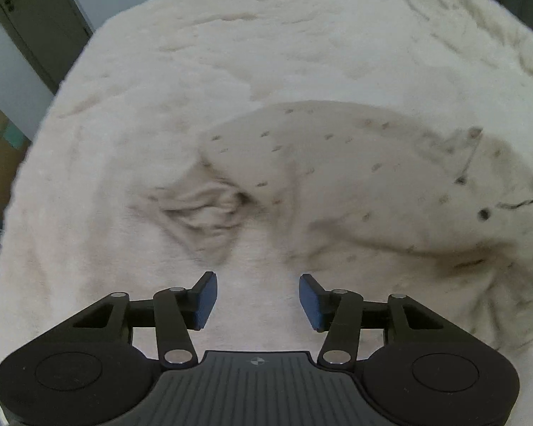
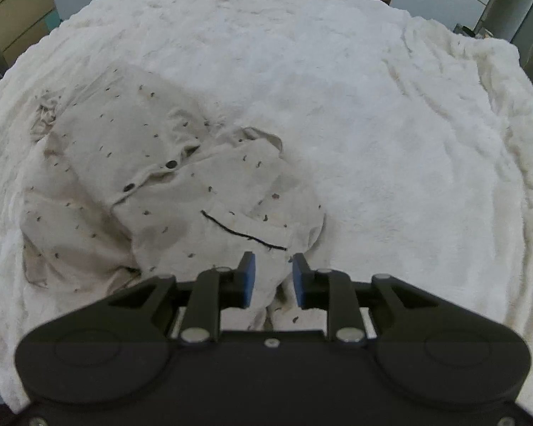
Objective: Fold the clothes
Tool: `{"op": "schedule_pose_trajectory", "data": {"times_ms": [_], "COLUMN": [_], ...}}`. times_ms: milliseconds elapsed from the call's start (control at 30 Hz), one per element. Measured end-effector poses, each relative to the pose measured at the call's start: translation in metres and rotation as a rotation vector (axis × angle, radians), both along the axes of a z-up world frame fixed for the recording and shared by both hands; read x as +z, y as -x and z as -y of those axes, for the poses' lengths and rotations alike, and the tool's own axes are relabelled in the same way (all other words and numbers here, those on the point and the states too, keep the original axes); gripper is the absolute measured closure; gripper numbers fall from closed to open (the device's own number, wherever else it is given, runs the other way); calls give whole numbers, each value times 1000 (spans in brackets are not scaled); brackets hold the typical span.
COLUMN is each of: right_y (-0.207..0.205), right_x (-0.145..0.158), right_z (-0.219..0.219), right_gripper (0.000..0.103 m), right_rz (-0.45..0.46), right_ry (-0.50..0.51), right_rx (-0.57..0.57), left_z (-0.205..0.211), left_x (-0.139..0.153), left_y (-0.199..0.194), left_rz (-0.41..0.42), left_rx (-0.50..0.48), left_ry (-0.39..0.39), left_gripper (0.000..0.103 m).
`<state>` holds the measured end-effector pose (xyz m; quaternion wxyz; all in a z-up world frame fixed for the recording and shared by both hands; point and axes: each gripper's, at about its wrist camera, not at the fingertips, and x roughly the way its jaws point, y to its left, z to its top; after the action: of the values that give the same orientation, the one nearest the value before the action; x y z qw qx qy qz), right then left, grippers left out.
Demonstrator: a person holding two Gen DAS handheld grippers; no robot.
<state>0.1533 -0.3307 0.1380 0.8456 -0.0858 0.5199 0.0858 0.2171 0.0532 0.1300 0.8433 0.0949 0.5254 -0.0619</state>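
A cream shirt (image 1: 337, 170) with small dark specks and dark buttons lies crumpled on a white fluffy blanket (image 1: 231, 53). In the left wrist view it lies ahead and to the right, one bunched sleeve (image 1: 202, 209) pointing at my left gripper (image 1: 257, 300), which is open and empty above bare blanket. In the right wrist view the shirt (image 2: 160, 184) fills the left middle, with a dark seam line (image 2: 241, 234). My right gripper (image 2: 272, 277) is open with shirt fabric lying between and under its pads.
The blanket (image 2: 373, 106) covers the whole surface and is wrinkled at the far right. A grey door (image 1: 28, 17) and cardboard boxes stand off the left edge. Cabinets (image 2: 14, 3) and clutter lie beyond the far edge.
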Motion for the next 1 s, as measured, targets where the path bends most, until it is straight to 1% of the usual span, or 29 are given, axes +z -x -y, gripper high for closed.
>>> {"op": "schedule_pose_trajectory", "data": {"times_ms": [100,133,167,200,233,267,300,333,367,400,433,467,533,567,600,633,667,700,767,800,833,867,933,967,1000], "right_y": [-14,-24,-38,-43,-56,-71,-85,-100,-114,-123,-135,-148,-175,-184,-192,-199,-207,-210,-218,-219,-220,-220,-219,-219,-218], "right_x": [-11,-16,-23,-27,-31,-34,-36,-38,-41,-43,-47,-52,-65,-72,-79,-89,-99,-106,-127,-133,-142,-150,-163,-166,-163], "right_z": [19,25,30,33,38,44,49,54,59,62,62,61,59,56,54,53,52,52,55,55,55,55,53,51,48], "right_gripper": [73,72,70,70,70,69,68,68,68,68,68,68,68,68,68,68,68,68,68,67,67,67,73,89,99], "right_rz": [22,25,24,24,25,27,25,21,17,15,6,-5,-46,-76,-105,-143,-185,-207,-276,-297,-326,-349,-388,-393,-382], "right_ry": [-62,-84,-108,-121,-154,-197,-240,-283,-326,-347,-361,-376,-400,-411,-424,-445,-470,-485,-542,-562,-587,-612,-659,-679,-677], "right_rx": [-33,-45,-60,-69,-92,-120,-149,-177,-205,-223,-238,-253,-285,-303,-320,-350,-385,-409,-494,-522,-555,-575,-602,-593,-566], "left_z": [34,42,67,79,88,108,127,133,142,149,149,152,157,160,161,161,161,157,155,156,157,158,161,162,163], "left_x": [0,0,-1,0,-2,-7,-14,-17,-24,-35,-41,-56,-77,-96,-109,-116,-129,-137,-149,-154,-157,-160,-159,-156,-152], "left_y": [-30,-36,-63,-78,-89,-113,-142,-152,-176,-202,-212,-233,-253,-262,-266,-268,-270,-271,-274,-274,-273,-272,-270,-268,-266], "left_rz": [42,49,69,79,84,83,53,43,33,8,-5,-54,-160,-252,-303,-329,-378,-406,-437,-444,-445,-446,-432,-410,-387], "left_rx": [-37,-45,-77,-100,-116,-155,-190,-196,-184,-147,-134,-98,-71,-60,-53,-48,-31,-20,1,4,-3,-10,-42,-67,-93], "left_ry": [68,76,96,101,102,110,148,169,204,211,207,195,195,204,207,208,212,219,220,208,196,184,187,189,191], "left_gripper": [50,48,47,44,39,35,30,30,30,30,31,31,32,32,32,34,36,40,44,52,64,70,85,89,94]}}
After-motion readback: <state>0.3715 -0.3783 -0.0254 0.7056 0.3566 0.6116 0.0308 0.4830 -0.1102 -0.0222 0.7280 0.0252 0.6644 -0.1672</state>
